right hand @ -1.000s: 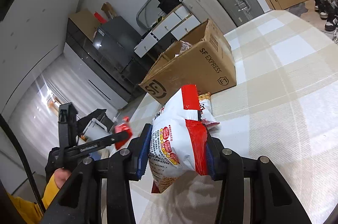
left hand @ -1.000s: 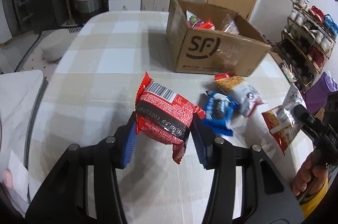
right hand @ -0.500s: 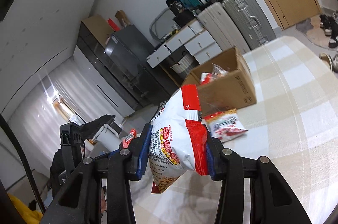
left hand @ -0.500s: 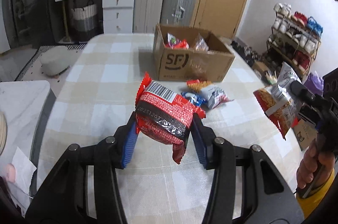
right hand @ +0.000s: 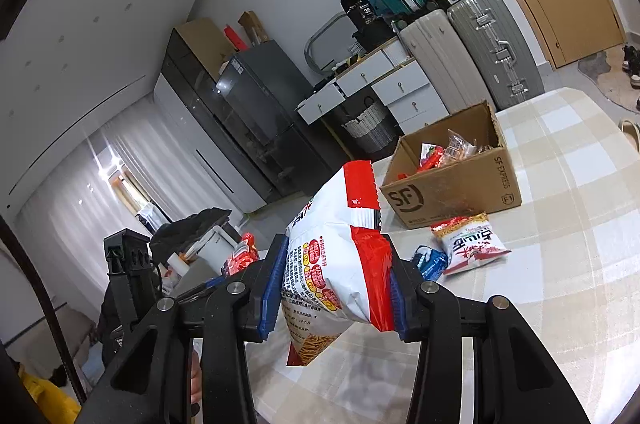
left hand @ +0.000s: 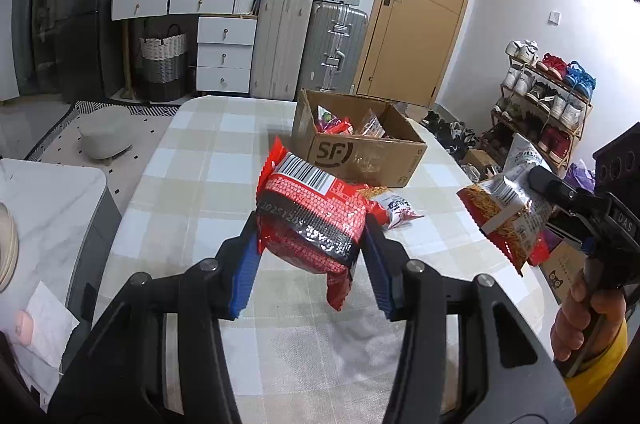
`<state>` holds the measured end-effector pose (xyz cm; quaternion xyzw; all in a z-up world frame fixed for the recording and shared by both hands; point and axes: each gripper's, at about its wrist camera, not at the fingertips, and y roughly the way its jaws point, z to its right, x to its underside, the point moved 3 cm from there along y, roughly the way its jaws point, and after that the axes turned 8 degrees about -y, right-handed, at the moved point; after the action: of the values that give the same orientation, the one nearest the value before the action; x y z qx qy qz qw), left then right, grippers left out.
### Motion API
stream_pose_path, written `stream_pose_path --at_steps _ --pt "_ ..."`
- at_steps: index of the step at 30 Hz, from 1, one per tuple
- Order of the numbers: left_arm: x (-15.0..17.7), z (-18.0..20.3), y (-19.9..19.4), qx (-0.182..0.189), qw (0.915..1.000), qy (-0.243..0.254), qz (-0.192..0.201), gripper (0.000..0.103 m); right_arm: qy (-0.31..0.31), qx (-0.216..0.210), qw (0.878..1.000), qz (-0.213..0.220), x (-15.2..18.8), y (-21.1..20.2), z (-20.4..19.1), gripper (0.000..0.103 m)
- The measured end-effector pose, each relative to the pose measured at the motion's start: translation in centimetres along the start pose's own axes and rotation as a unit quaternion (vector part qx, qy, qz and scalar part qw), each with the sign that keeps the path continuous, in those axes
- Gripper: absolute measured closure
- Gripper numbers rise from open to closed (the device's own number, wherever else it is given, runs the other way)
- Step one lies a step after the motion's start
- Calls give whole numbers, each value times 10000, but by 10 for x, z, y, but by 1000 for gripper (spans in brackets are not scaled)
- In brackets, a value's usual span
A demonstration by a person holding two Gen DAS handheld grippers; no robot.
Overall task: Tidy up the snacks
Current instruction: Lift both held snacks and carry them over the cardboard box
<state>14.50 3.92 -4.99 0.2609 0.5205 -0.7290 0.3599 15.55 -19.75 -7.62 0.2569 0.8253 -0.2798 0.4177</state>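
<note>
I am looking over a checked beige-and-white tabletop (left hand: 208, 183) in a lived-in room, with white drawers, upright suitcases and a wooden door along the far wall.

On my left, the left gripper (left hand: 310, 256) has its blue-padded fingers (left hand: 244, 276) pinched on a red crinkled snack packet with a barcode label (left hand: 312, 220), held in the air above the tabletop. Beyond it, an open brown cardboard box printed "SF" (left hand: 360, 151) stands on the tabletop with several wrapped snacks inside.

Just in front of the box lies a white-and-red snack bag (right hand: 470, 242), flat on the cloth, and beside it, nearer to me, a small blue packet (right hand: 428, 260), partly hidden behind the right gripper's finger.

On my right, the right gripper (right hand: 334, 288) is clamped on a large white-and-red bag of crispy noodle snacks (right hand: 340, 268), the pads squeezing its middle while the bag's lower corner hangs free above the tabletop. From the left wrist view the same bag shows at the far right, held off the tabletop edge, with my right hand (left hand: 576, 324) on the handle. A shoe rack (left hand: 548, 95) stands against the right wall.
</note>
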Motion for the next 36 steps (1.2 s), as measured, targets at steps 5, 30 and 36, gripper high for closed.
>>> stream_pose_path --at_steps 5,30,36 --pt "-8 -1 4 66 10000 -55 47 58 -94 31 9999 -31 -4 4 -4 59" --pt "-153 71 111 473 9982 380 23 58 -708 711 9949 -31 -150 52 27 59" --pt "-195 88 188 305 9980 482 -280 58 -881 963 9912 -236 -190 101 59 59"
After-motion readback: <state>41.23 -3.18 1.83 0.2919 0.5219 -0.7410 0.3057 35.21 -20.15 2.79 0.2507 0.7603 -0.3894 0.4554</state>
